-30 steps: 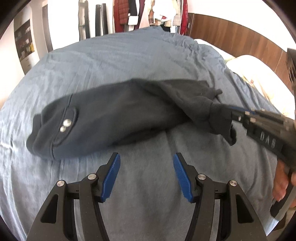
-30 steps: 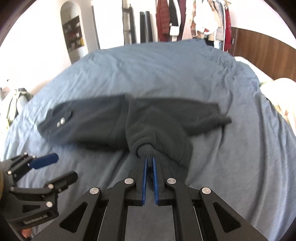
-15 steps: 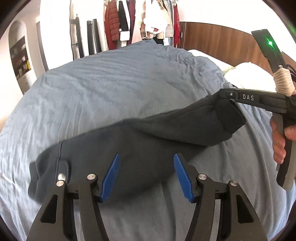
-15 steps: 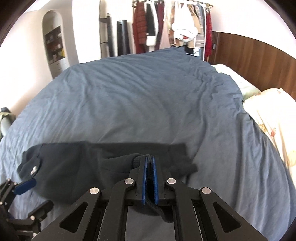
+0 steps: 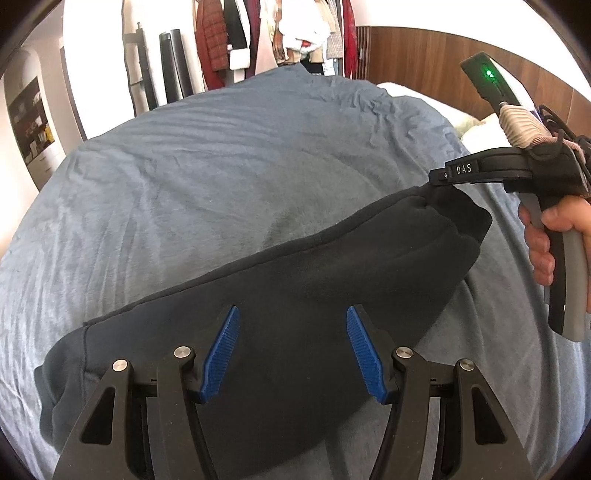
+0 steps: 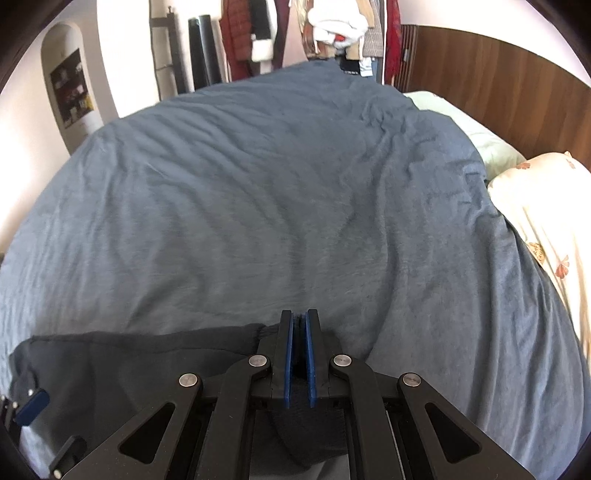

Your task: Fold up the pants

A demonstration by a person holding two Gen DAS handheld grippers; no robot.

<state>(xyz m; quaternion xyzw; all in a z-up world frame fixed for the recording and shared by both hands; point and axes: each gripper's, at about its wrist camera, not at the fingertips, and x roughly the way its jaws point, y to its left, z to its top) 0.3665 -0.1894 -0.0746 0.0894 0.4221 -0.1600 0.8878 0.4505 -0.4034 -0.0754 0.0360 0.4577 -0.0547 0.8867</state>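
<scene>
While the right gripper (image 6: 299,354), clamped on the cuff end, holds the dark pants (image 5: 295,325) lifted off the bed (image 5: 221,166), their long axis slopes down leftward under the wide-spread, empty left gripper (image 5: 291,354), which hovers nearest their middle.

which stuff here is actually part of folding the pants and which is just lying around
Part of the job:
dark charcoal fleece pants
right gripper, shut on pant cuff
left gripper, jaws open
blue-grey bed cover

Just lying about:
floral cream pillow
hanging clothes rack
</scene>
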